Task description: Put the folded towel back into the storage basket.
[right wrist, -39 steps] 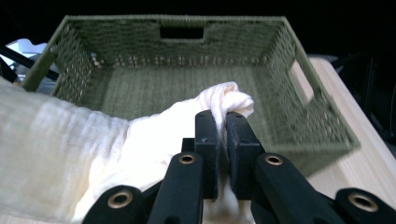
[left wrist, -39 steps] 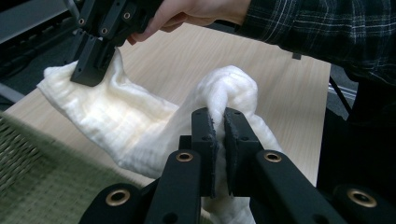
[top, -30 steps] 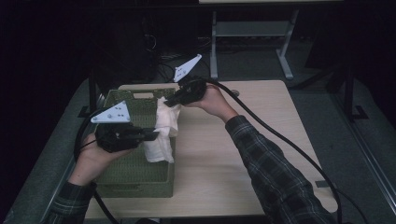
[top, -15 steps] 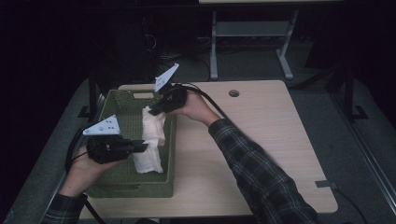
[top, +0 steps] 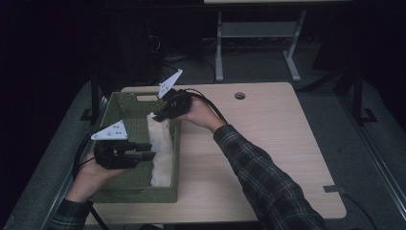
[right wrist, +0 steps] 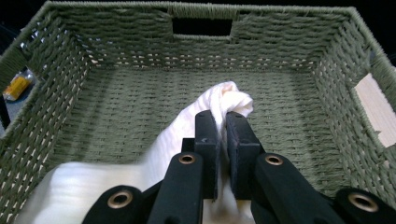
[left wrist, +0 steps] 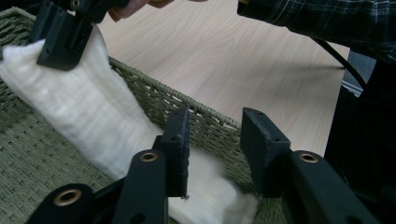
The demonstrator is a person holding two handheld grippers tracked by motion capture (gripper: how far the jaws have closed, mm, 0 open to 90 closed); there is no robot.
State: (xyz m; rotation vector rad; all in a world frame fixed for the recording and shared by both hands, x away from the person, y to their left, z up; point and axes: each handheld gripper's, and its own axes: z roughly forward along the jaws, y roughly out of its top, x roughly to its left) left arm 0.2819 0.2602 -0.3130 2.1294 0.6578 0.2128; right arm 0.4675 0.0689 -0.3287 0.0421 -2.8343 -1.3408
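A white folded cloth lies lengthwise in the green woven basket, along its right wall. My right gripper is shut on the cloth's far end, and its jaws pinch the bunched fabric just above the basket floor. My left gripper hovers over the near part of the basket, left of the cloth. Its jaws have just been opening and stand apart. The cloth lies below and behind them, not pressed between the pads. The right gripper also appears at the top left of the left gripper view.
The basket sits on the left part of a light wooden table, which has a cable hole near its far edge. A plaid-sleeved forearm crosses the table's middle. Dark floor and a metal stand lie beyond.
Both hands have lowered the cloth into the basket, and it now lies stretched along the right wall. The left gripper's jaws have opened off the cloth's near end; the right still pinches the far end.
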